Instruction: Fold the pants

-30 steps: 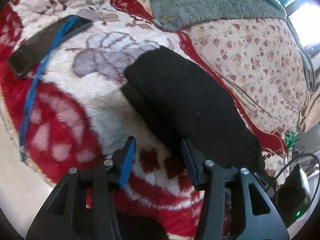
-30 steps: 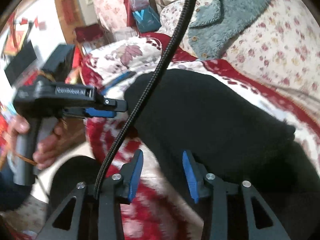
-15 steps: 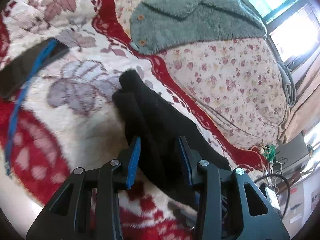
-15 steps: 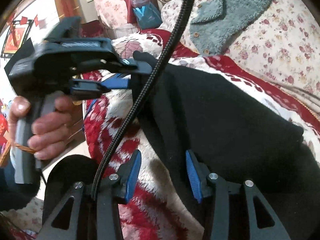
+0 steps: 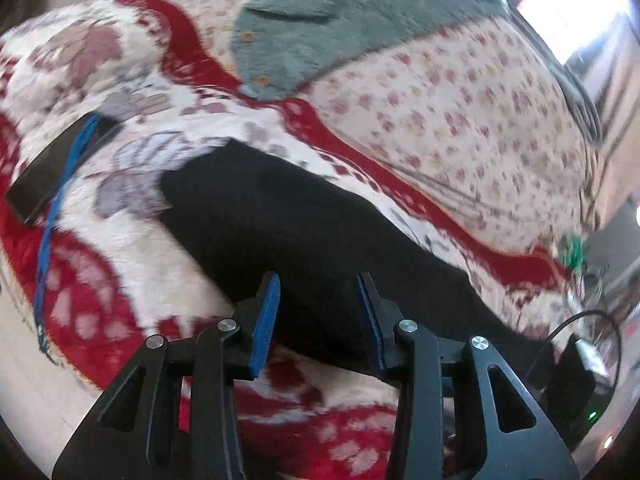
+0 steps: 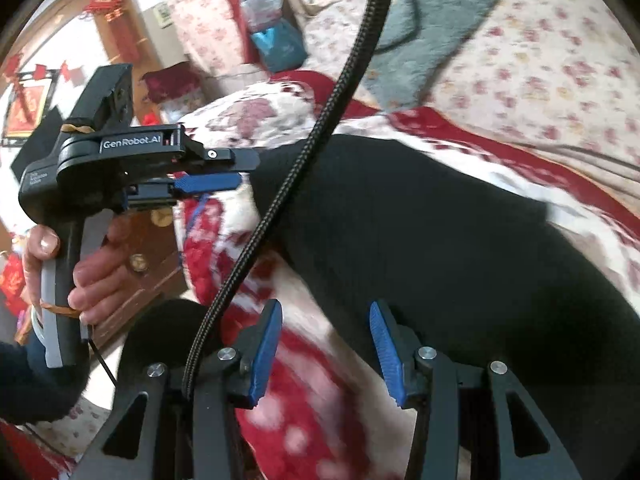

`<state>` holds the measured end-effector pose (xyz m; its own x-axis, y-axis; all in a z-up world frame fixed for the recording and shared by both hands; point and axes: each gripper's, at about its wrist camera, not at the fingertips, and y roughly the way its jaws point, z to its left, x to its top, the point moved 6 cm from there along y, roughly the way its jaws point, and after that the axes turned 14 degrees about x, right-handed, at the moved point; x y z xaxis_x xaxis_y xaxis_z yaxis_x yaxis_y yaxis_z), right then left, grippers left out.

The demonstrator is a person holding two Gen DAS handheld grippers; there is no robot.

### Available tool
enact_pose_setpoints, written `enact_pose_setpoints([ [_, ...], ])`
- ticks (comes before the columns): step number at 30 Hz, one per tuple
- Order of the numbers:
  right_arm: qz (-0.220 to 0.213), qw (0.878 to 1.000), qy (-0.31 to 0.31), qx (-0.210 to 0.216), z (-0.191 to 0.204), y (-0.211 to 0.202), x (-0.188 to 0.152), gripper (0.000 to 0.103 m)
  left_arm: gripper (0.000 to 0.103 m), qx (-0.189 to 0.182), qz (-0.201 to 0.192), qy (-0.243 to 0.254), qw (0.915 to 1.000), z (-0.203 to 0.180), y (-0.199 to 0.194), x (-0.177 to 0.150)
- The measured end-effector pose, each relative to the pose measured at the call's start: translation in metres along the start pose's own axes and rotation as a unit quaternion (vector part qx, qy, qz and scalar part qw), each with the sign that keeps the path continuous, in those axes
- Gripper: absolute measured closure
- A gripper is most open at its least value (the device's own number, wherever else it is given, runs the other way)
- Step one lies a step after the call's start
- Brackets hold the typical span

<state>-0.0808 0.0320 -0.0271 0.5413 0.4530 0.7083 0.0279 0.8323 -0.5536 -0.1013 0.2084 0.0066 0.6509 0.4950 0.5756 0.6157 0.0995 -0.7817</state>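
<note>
Red-and-cream floral blanket (image 5: 132, 240) covers the bed, with a flowered quilt (image 5: 460, 120) heaped behind it and a grey-green fleece garment (image 5: 340, 20) lying on top of that. Your black pants (image 5: 300, 232) lie folded in a long strip across the blanket, running from near a dark flat object with a blue cord (image 5: 60, 168) at the left toward the bed's right edge. Your left claw (image 5: 318, 316) hovers over the near edge of the pants, its blue pads (image 5: 266, 316) parted with nothing pinched between them; its jaws have just been closing. From the right wrist view, your right claw (image 6: 326, 350) is likewise released, its pads straddling the pants' (image 6: 420, 240) near edge without pressing. Your left hand (image 6: 86, 272) holds its claw's handle beside the far end of the pants, and a braided cable (image 6: 320, 128) crosses the view.
</note>
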Motion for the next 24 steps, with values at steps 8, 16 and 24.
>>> enact_pose_setpoints([
  [8, -0.053, 0.992, 0.073, -0.091, -0.056, -0.076, -0.02, 0.059, 0.066, -0.024, 0.029, 0.087, 0.9955, -0.08, 0.024, -0.018],
  [16, -0.059, 0.991, 0.044, -0.116, -0.088, -0.081, 0.018, 0.054, 0.066, 0.0, 0.037, 0.139, 0.9896, -0.121, 0.052, -0.023],
  [24, -0.001, 0.998, 0.031, -0.061, -0.117, -0.038, 0.03, 0.08, 0.066, 0.004, 0.059, 0.159, 0.9854, -0.143, 0.087, -0.009],
])
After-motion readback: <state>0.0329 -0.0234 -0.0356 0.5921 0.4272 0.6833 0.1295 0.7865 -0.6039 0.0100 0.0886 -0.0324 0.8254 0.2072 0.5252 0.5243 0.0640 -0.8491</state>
